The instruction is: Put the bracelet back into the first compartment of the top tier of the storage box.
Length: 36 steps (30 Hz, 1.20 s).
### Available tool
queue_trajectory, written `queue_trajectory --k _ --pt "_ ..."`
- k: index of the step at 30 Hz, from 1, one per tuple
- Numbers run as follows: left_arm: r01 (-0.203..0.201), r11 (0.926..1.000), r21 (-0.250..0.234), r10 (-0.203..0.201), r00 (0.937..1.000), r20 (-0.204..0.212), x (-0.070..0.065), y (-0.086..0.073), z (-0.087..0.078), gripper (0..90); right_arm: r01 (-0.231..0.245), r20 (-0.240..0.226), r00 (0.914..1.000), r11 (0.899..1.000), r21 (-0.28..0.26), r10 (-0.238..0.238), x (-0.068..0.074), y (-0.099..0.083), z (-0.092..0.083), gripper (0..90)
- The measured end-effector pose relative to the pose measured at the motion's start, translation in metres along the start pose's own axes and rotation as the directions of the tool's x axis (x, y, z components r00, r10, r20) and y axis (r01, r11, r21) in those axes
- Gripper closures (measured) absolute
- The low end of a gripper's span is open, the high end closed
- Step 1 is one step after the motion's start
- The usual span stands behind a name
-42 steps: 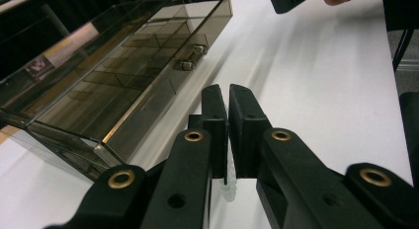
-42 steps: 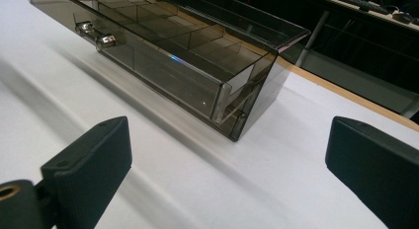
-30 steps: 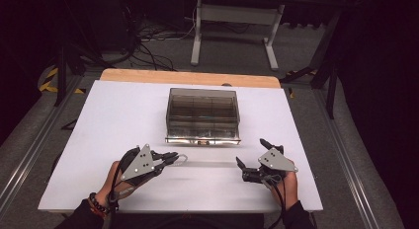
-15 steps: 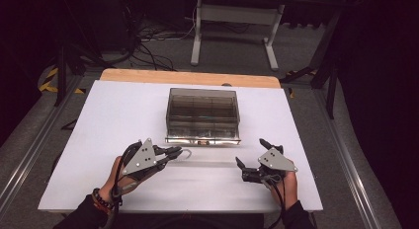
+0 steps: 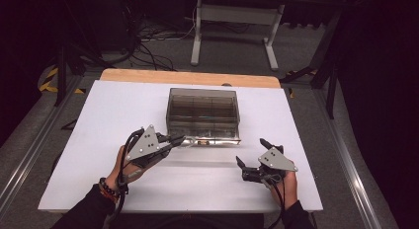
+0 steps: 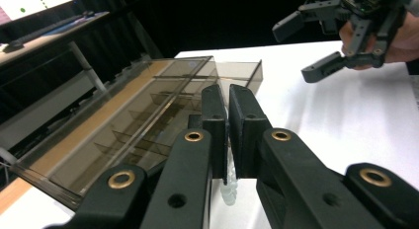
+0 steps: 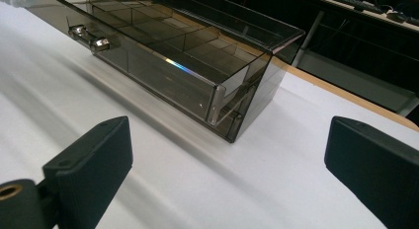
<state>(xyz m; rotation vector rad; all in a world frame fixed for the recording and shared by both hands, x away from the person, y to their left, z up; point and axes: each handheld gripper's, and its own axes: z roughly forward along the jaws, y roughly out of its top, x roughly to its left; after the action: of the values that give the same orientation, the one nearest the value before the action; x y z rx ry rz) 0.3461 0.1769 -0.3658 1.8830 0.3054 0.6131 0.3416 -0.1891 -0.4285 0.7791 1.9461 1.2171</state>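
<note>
Left gripper (image 5: pixel 177 139): fingers (image 6: pixel 213 121) clenched on the clear handle (image 6: pixel 228 192) at the front of the smoked plastic drawer box (image 5: pixel 203 112). The handle sits pinched between the pads, box just beyond the tips. Right gripper (image 5: pixel 253 155): fingers (image 7: pixel 94 157) released, spread wide, nothing between them; box corner ahead, apart. Box stands mid-desk (image 5: pixel 99 120), drawer front facing the person.

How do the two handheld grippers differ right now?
The left gripper has its jaws shut at the front of the smoky clear box, on something small and clear; the right gripper has its jaws wide open with nothing between them. The left reaches the box; the right stays apart from it, over bare table. Both are black, each with a grey plate on top.
</note>
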Motion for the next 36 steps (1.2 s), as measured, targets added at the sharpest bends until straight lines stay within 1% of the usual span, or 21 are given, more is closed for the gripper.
queue_trajectory --k 2,6,10,13,18,20,24,26,28,30,31,32,34,36 --pt "-0.003 1.0000 -0.003 0.003 1.0000 -0.006 0.001 0.001 0.001 86.1 -0.005 0.000 1.0000 1.000 -0.002 0.005 0.000 0.000 0.000 5.1" --pt "0.011 0.9999 -0.007 -0.011 0.9998 -0.014 0.007 0.001 0.002 86.1 -0.005 -0.003 1.0000 1.000 0.001 0.005 0.000 0.000 0.001 5.1" --pt "0.013 0.9999 -0.003 -0.013 0.9996 -0.024 0.010 0.000 0.003 86.1 -0.003 -0.007 1.0000 1.000 0.005 0.003 0.001 0.000 0.001 5.1" --pt "0.027 0.9996 -0.008 -0.028 0.9991 -0.032 0.014 -0.001 0.005 86.1 -0.004 -0.005 1.0000 1.000 0.007 0.004 0.001 0.000 0.002 5.1" --pt "0.040 0.9992 -0.010 -0.040 0.9978 -0.052 0.021 -0.003 0.008 86.1 -0.005 -0.007 1.0000 1.000 0.004 0.005 0.001 0.000 0.002 5.1" --pt "0.054 0.9985 -0.013 -0.054 0.9971 -0.054 0.023 -0.004 0.010 86.1 -0.005 -0.005 1.0000 1.000 0.006 0.005 0.001 0.000 0.002 5.1" --pt "0.055 0.9982 -0.021 -0.057 0.9960 -0.070 0.027 -0.004 0.012 86.1 -0.005 -0.006 1.0000 1.000 0.005 0.005 0.000 0.000 0.002 5.1" --pt "0.061 0.9977 -0.029 -0.062 0.9959 -0.065 0.028 -0.002 0.012 86.1 -0.004 -0.005 1.0000 1.000 0.006 0.004 0.001 0.000 0.002 5.1" --pt "0.056 0.9980 -0.030 -0.058 0.9957 -0.072 0.028 -0.002 0.013 86.1 -0.001 -0.006 1.0000 1.000 0.007 0.001 0.001 0.000 0.002 5.1" --pt "0.057 0.9980 -0.028 -0.059 0.9959 -0.068 0.029 -0.002 0.014 86.1 -0.004 -0.007 1.0000 1.000 0.008 0.004 0.001 0.000 0.002 5.1" --pt "0.056 0.9982 -0.020 -0.058 0.9953 -0.077 0.029 -0.003 0.015 86.1 -0.004 -0.008 1.0000 1.000 0.009 0.004 0.001 0.000 0.002 5.1" --pt "0.059 0.9981 -0.018 -0.061 0.9952 -0.077 0.030 -0.003 0.015 86.1 -0.002 -0.007 1.0000 1.000 0.011 0.002 0.001 0.000 0.003 5.1" --pt "0.081 0.9965 -0.019 -0.082 0.9947 -0.062 0.032 -0.006 0.015 86.1 -0.001 -0.009 1.0000 1.000 0.010 0.001 0.001 0.000 0.002 5.1" --pt "0.088 0.9960 -0.017 -0.089 0.9940 -0.064 0.033 -0.007 0.015 86.1 0.002 -0.011 0.9999 1.000 0.010 -0.002 0.001 0.000 0.003 5.1"
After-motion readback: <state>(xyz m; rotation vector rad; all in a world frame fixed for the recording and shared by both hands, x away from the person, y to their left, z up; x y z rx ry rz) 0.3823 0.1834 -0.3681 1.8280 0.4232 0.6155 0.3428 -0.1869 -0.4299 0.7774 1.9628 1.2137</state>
